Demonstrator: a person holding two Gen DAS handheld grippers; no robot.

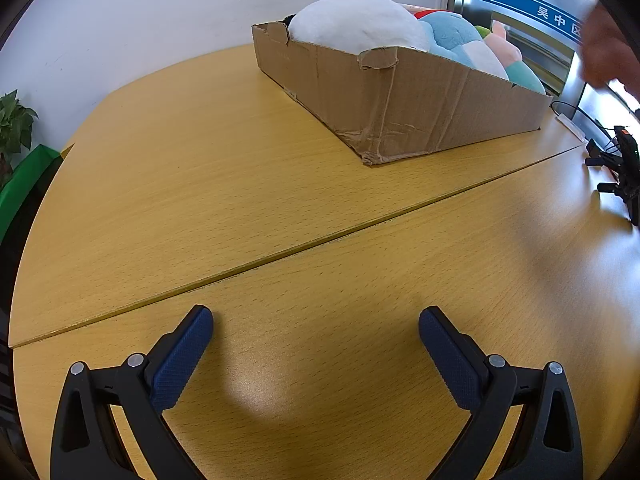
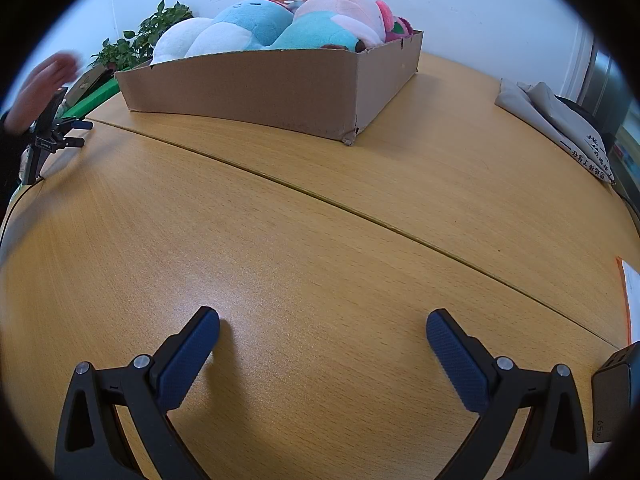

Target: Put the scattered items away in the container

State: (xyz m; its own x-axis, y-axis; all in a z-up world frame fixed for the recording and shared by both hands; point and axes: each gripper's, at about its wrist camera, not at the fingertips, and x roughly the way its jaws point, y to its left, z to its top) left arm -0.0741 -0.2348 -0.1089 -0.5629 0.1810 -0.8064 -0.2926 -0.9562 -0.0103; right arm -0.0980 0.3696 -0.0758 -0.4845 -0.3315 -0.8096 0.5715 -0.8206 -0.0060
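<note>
Both grippers, left (image 1: pixel 316 354) and right (image 2: pixel 323 356), rest wide-jawed and empty; the overfull box (image 2: pixel 280 84) could spill plush toys (image 2: pixel 256 26) onto the surface (image 2: pixel 320 220) if nudged.

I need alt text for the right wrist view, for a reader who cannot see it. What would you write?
An open right gripper, holding nothing, points across a wooden table toward a cardboard box heaped with plush toys. A blurred hand shows at the left edge beside a small black stand; grey fabric lies at the right.
</note>
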